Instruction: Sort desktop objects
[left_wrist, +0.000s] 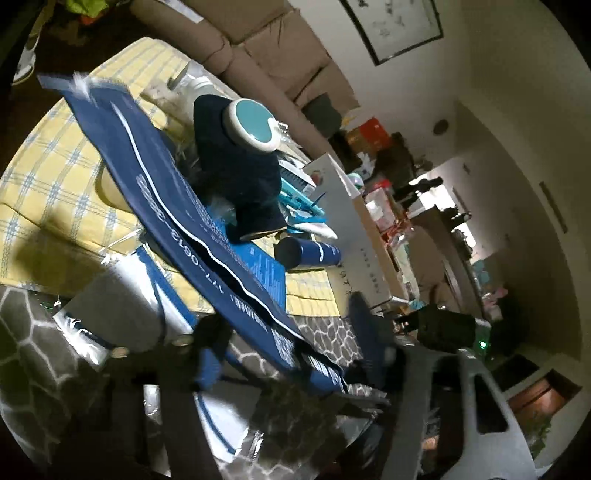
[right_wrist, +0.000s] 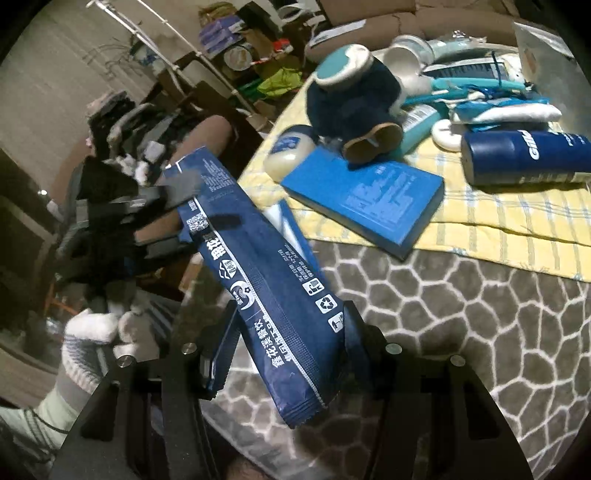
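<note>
Held: my right claw (right_wrist: 284, 354) and left claw (right_wrist: 177, 199) each clamp one end of a long blue packet (right_wrist: 258, 280), lifted off the tabletop (right_wrist: 461, 295). Beyond, on a yellow checked cloth (right_wrist: 498, 229): blue box (right_wrist: 369, 199), dark plush toy (right_wrist: 354, 107), blue can (right_wrist: 524, 155), small jar (right_wrist: 288, 151), toothbrushes (right_wrist: 472, 88).

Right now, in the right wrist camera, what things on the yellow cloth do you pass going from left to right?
Small cream bottle with a blue label → dark blue plush toy with a teal sole → blue box → white round pad → dark blue Gillette can lying on its side.
</note>
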